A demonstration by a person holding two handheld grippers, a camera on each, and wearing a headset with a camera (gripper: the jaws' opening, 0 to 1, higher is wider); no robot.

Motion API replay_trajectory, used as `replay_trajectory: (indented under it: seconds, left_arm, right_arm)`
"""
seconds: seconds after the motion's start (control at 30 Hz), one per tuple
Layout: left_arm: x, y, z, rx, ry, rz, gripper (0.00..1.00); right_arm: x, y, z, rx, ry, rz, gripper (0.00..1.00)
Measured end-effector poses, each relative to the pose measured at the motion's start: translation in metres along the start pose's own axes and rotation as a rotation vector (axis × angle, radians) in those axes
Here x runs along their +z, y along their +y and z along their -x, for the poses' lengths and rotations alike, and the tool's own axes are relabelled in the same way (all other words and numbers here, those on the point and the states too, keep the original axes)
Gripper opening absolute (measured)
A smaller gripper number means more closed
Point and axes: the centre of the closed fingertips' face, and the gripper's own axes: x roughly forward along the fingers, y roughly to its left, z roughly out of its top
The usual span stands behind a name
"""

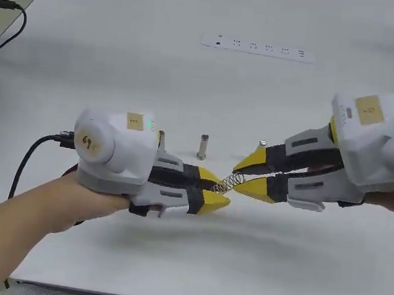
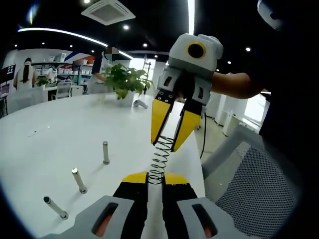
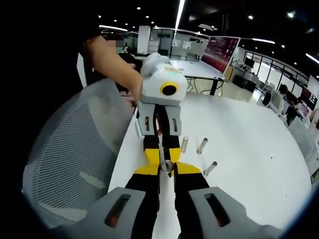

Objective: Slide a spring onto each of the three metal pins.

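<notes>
**A:** Entry one: spring (image 2: 159, 160). Condition and location?

**B:** Thin bright wire, open-wound coil, straight. One end is clenched between the yellow wedge tips of the left gripper (image 1: 215, 196). The rest runs directly ahead of those tips, clear of the worktop (image 1: 190, 71), to the right gripper (image 1: 245, 177).

**A:** And the right gripper's hold?

**B:** Its two jaws sit either side of the coil's far end, narrowed to about the coil's width. I cannot tell whether they are clamping it or only bracketing it.

**A:** Entry two: pins.

**B:** Three short grey metal cylinders, upright, each on a small flared foot.
- First pin (image 1: 202, 146) stands in the open, just beyond where the two sets of tips meet.
- Second pin (image 1: 161, 139) is partly hidden behind the left gripper's white housing.
- Third pin (image 1: 263, 145) peeps over the right gripper's upper jaw.
- In the left gripper view all three stand in a row off to the left of its jaws, and the coil is on none of them.

**A:** Surroundings?

**B:** The worktop is white, smooth and matt.
- Power strip (image 1: 257, 48): white, flat and long, lying well beyond both grippers.
- Black cable (image 1: 26, 164): trails from the rear of the left gripper.
- Mesh chair (image 2: 249, 189): grey perforated fabric, off the worktop edge to the right of the left gripper.
- Potted plant (image 2: 122, 77): leafy green, far ahead of the left gripper.
</notes>
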Motion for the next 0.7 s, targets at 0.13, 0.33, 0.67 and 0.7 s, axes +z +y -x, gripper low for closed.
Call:
replay_trajectory:
  seconds: [0.13, 0.33, 0.67, 0.7]
  left_arm:
    - [0.001, 0.001, 0.001, 0.005, -0.004, -0.004, 0.02]
    - [0.004, 0.0, 0.002, 0.005, -0.019, -0.003, 0.02]
    - [0.006, 0.0, 0.005, 0.004, -0.033, 0.016, 0.02]
    - [0.006, 0.0, 0.005, 0.006, -0.032, 0.017, 0.02]
  right_arm:
    - [0.005, -0.001, -0.001, -0.007, -0.026, -0.013, 0.07]
    - [0.014, -0.004, 0.001, -0.031, -0.117, -0.086, 0.07]
    - [0.018, -0.008, 0.001, -0.086, -0.304, -0.228, 0.07]
    - [0.017, -0.008, 0.001, -0.089, -0.307, -0.226, 0.07]
